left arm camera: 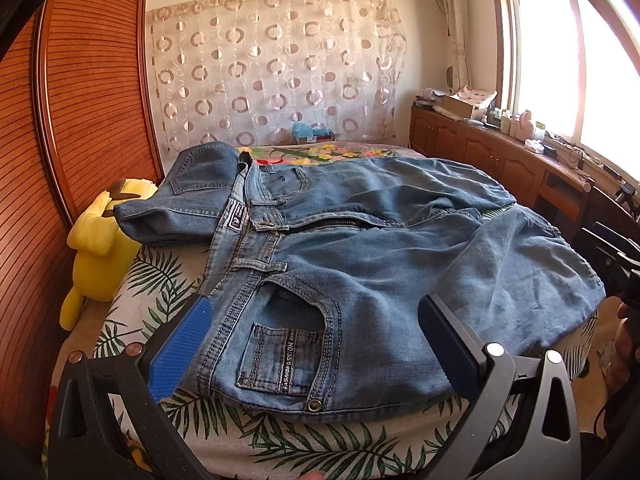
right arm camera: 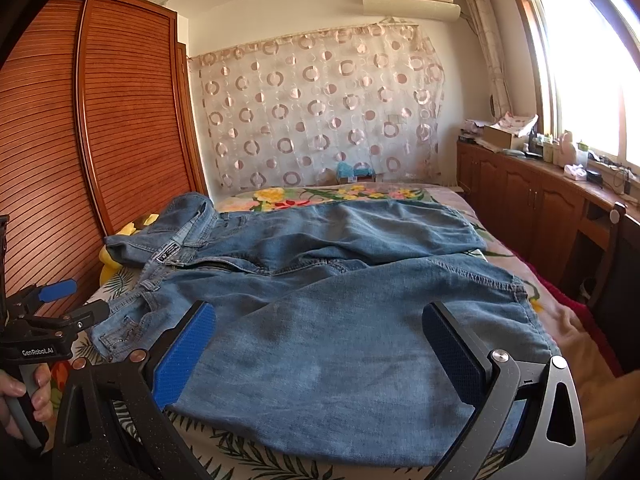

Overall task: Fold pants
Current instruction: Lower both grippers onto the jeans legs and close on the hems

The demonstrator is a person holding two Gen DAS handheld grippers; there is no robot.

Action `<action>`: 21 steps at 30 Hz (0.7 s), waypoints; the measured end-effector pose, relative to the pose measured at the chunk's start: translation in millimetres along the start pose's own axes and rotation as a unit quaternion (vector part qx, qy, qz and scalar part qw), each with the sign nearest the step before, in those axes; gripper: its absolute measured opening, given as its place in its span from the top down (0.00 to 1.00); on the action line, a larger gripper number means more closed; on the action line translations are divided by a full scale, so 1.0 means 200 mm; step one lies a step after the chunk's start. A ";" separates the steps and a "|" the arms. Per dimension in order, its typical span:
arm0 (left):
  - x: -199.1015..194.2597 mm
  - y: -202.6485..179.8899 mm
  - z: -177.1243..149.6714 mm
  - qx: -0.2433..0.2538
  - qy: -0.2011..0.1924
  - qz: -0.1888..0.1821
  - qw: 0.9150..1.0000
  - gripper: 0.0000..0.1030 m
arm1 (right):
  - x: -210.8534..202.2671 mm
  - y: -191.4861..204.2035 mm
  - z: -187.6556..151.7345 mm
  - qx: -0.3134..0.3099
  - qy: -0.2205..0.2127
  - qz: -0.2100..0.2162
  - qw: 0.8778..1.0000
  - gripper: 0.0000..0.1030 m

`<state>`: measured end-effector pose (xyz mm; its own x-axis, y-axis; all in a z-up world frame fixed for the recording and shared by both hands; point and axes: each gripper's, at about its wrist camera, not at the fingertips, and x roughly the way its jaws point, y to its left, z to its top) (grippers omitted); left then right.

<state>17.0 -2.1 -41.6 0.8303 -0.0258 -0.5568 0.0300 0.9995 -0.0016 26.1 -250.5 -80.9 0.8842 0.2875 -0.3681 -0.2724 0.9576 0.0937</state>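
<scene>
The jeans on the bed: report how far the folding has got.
Done: the jeans are spread across the bed, waist toward the yellow plush toy, and one part of the waist looks flipped back.

In hand: nothing. The left hand-held gripper is open at the front pocket, and the right hand-held gripper is open over the near leg.

Left: the legs lie apart, so apparently every fold remains.

Strong daylight poured in through the window (left arm camera: 560, 64) on the right and burned it to white glare, the room stayed warm and sharply focused, and the fisheye bowed the wardrobe (right arm camera: 100, 140) beneath dark vignetted corners.
</scene>
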 end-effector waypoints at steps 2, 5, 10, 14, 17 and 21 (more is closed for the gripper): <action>0.02 0.02 -0.01 -0.003 0.006 0.000 1.000 0.00 | -0.01 -0.01 -0.01 0.000 0.002 -0.001 1.000 0.00; 0.03 0.06 -0.02 -0.004 0.007 0.008 1.000 0.00 | 0.00 0.00 -0.01 -0.002 0.006 -0.004 1.000 0.00; 0.06 0.13 -0.04 -0.011 0.018 0.008 1.000 0.00 | 0.01 -0.01 -0.01 -0.006 0.018 -0.011 1.000 0.00; 0.08 0.18 -0.06 -0.019 0.025 0.006 0.999 0.00 | 0.03 -0.01 -0.01 -0.007 0.034 -0.014 0.999 0.00; 0.09 0.21 -0.07 -0.015 0.026 0.012 0.999 0.00 | 0.04 -0.01 0.00 -0.009 0.045 -0.015 0.999 0.00; 0.12 0.25 -0.09 -0.018 0.033 0.016 0.999 0.00 | 0.05 -0.02 0.00 -0.013 0.056 -0.016 0.998 0.00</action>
<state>27.6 47.9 -69.5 0.7924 0.0070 -0.6099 -0.0184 0.9998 -0.0124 35.6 -251.0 -84.3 0.8452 0.2523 -0.4712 -0.2560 0.9650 0.0575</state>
